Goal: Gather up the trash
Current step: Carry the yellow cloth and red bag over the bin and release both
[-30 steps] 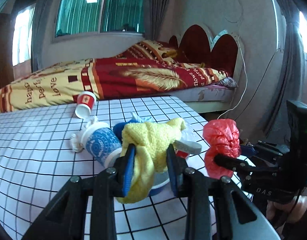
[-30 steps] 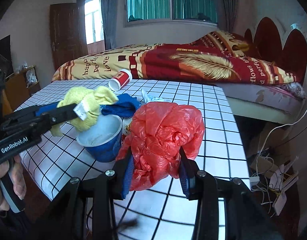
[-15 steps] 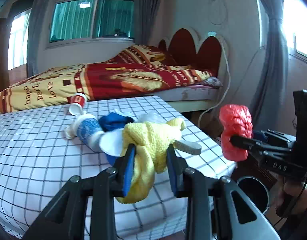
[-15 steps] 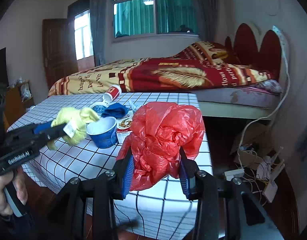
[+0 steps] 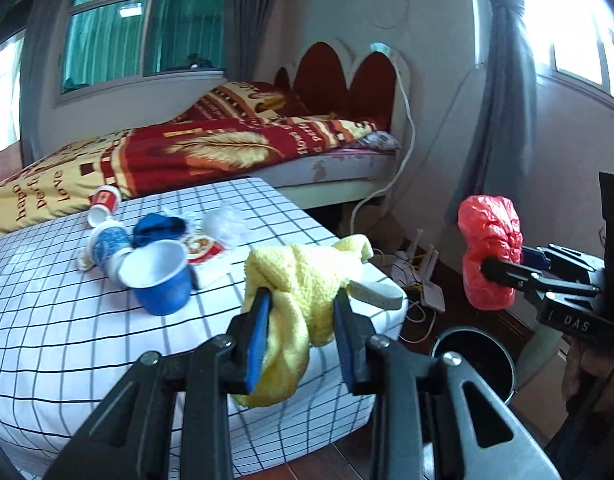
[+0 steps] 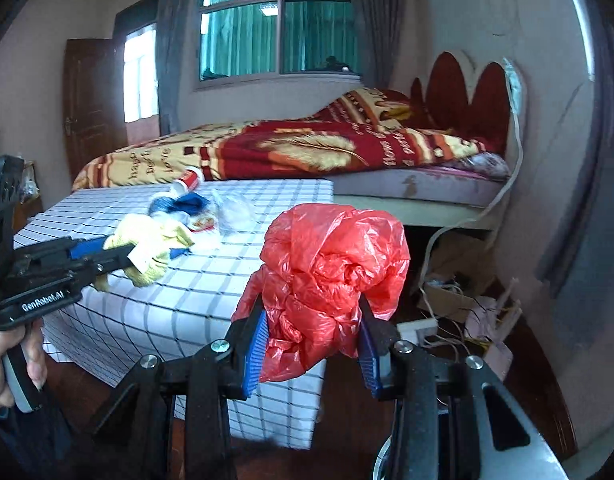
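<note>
My left gripper is shut on a yellow cloth with a grey tag, held near the checked table's right corner. My right gripper is shut on a crumpled red plastic bag, held past the table edge over the floor. In the left wrist view the red bag hangs above a black trash bin. More trash lies on the table: a blue cup, a blue-patterned cup, a red cup, a blue cloth, a snack wrapper and clear plastic.
A bed with a red and yellow blanket stands behind the table. Cables and white boxes lie on the wooden floor by the wall. A grey curtain hangs at the right. A door is at the far left.
Both grippers have drawn back and to the right, off the table, carrying the yellow cloth and the red bag. The black bin has come into view under the red bag.
</note>
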`<state>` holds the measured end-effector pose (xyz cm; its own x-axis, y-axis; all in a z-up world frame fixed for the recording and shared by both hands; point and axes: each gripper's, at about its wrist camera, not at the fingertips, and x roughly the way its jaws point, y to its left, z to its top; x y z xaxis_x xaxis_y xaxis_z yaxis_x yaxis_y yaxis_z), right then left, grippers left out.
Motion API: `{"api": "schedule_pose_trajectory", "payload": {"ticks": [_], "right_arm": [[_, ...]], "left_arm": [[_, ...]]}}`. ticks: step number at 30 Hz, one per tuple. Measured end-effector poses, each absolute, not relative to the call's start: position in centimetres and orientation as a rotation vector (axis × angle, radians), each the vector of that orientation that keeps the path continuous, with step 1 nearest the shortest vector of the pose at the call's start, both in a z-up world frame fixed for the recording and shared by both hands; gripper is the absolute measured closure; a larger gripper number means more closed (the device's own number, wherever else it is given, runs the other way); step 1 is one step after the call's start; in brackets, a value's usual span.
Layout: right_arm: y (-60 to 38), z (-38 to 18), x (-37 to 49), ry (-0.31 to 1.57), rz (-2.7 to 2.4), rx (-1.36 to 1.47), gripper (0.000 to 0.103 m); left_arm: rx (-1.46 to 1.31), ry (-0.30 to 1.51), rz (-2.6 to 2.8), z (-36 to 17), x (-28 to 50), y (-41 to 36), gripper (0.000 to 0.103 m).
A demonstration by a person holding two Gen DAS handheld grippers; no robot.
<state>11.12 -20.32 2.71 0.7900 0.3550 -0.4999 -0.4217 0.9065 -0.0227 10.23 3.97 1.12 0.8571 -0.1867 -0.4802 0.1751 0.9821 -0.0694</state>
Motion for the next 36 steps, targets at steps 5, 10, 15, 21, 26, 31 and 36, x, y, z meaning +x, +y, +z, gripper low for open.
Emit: {"api": "schedule_pose_trajectory", "payload": {"ticks": [5,10,15,21,26,31,36], "right_arm": [[-23.5,1.4,11.1,0.549,0.360,-0.093,0.061],[-25.8,0.3,10.9,0.576,0.324,-0.075,0.061],[-28.4,-0.5,10.4,0.596,0.280,-0.056,0.061],[-31.6,-1.8,9.9,0.629,0.214,-0.024,0.061],[-34.0,-3.2,9.3,0.660,0.168,-0.011,0.061],[-35.8,-4.9,9.1,0.702,0.140,-0.005,0.061],[-37.2,-6.5,9.4,0.736,0.111,0.006,0.061]], "left_arm": [[0.002,0.529,-0.227,0.6,10.5,1.4,0.071],[0.025,0.555,-0.268,-0.2,10.6,-1.1,0.071],[0.041,0.573,-0.321,-0.8,10.9,-3.7,0.071],[0.063,0.590,-0.396,-1.5,11.2,-7.2,0.071],[0.074,0.608,-0.453,-2.6,11.2,-9.7,0.071],[0.089,0.643,-0.508,-3.9,11.3,-12.3,0.071],[0.104,0.682,-0.576,-5.4,11.8,-15.0,0.071]]}}
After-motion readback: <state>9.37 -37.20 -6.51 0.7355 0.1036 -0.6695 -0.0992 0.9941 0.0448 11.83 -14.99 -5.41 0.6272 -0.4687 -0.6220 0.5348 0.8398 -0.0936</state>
